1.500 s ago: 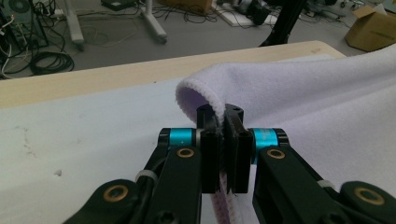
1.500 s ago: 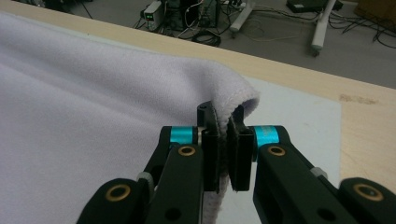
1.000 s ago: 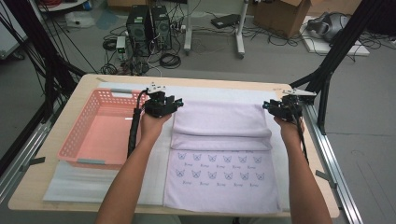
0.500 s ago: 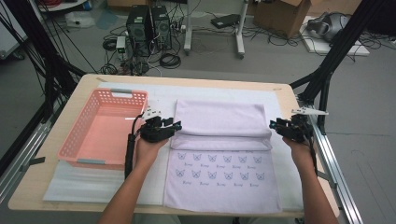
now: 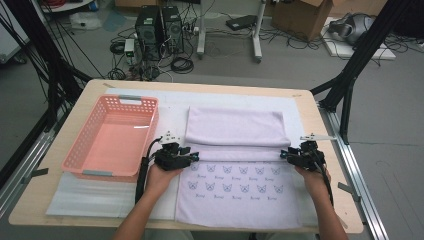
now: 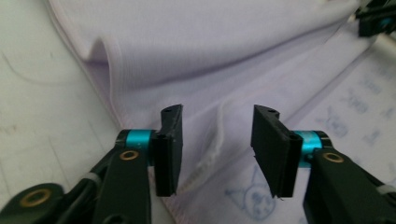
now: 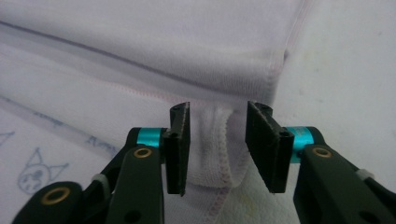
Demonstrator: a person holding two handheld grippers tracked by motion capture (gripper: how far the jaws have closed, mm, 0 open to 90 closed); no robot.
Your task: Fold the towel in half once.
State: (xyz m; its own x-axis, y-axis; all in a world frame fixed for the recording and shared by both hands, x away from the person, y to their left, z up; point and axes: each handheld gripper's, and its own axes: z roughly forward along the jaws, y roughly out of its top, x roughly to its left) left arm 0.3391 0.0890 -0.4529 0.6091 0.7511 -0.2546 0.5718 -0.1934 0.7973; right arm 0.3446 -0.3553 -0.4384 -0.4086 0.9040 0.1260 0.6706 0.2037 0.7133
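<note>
towel [image 5: 235, 170], lilac with a cat print, lies on the white mat [image 5: 170, 107] in the middle of the wooden table [image 5: 310, 107], its far half folded toward the person so the fold's hem crosses at mid-length. from the high view, the left gripper [image 5: 192, 157] sits at the hem's left end and the right gripper [image 5: 285, 155] at its right end, with a pink basket [image 5: 82, 155] just beside the left hand [image 5: 160, 177] and bare mat beyond the far fold. in the left gripper view, the jaws stand apart after just closing a little, the stitched hem between them but unpressed. in the right gripper view, the jaws, also just narrowing, stand apart around a bunched corner of hem, with open mat to one side.
</note>
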